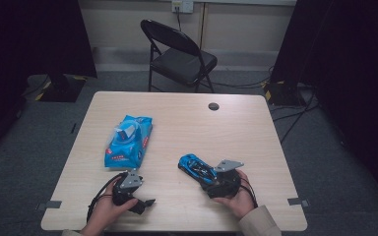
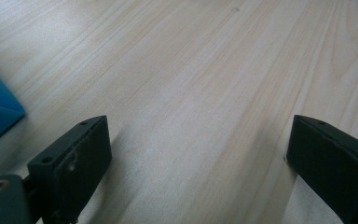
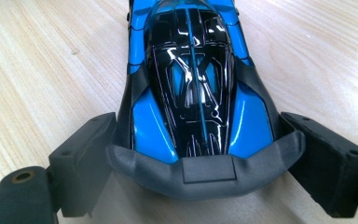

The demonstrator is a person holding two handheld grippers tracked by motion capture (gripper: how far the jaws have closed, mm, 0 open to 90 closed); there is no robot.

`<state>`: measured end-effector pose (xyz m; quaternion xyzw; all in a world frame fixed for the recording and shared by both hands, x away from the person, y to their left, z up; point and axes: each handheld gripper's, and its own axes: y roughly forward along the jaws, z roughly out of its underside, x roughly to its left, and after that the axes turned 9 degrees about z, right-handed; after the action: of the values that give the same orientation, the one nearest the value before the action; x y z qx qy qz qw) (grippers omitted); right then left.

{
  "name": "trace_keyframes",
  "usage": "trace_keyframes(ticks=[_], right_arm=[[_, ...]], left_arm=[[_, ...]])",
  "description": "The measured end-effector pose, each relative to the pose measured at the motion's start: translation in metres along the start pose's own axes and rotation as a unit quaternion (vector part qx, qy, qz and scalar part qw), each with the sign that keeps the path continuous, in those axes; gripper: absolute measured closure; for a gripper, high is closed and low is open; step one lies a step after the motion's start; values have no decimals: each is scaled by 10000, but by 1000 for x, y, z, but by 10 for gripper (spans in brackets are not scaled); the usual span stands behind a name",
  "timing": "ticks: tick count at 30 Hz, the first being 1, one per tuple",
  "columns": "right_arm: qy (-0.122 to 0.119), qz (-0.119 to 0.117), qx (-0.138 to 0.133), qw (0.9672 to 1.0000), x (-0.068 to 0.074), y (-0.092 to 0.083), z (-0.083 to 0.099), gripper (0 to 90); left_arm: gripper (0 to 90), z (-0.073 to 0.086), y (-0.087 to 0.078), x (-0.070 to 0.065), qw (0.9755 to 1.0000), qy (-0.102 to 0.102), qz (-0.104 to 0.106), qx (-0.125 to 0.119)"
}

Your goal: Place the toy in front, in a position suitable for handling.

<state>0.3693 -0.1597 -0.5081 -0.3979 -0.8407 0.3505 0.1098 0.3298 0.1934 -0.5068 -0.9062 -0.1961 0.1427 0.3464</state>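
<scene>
Toy car, blue and black, is seen on the table at its right front, rear end between the jaws of the right gripper; pads appear to touch its flanks. Left gripper is held wide, empty, low over bare wood beside a blue bag.

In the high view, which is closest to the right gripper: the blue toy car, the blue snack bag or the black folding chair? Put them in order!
From the right gripper:
1. Blue and black toy car, between its jaws.
2. Blue plastic snack bag, at table left.
3. Black metal folding chair, beyond the table's far edge.
</scene>
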Motion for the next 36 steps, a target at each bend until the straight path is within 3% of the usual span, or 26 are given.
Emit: trace_keyframes(ticks=[10,17,26,29,31,36], right_arm=[[10,11,8,10000,1,0,0,126],[77,51,-82,9999,0,-1,1,231],[66,34,-101,9999,0,-2,1,237],[66,33,-102,9999,1,-2,1,238],[64,33,-103,9999,1,-2,1,238],[60,34,-104,9999,1,-2,1,238]], left_arm=[[59,0,0,0,10000,-6,-1,-2],[59,0,0,0,10000,-5,-6,6],[54,-1,0,-1,10000,-39,-25,67],[91,-4,-1,-2,9999,-62,-29,99],[170,-6,-2,-2,9999,-98,-50,91],[157,-9,-3,-2,9998,-155,-22,107]])
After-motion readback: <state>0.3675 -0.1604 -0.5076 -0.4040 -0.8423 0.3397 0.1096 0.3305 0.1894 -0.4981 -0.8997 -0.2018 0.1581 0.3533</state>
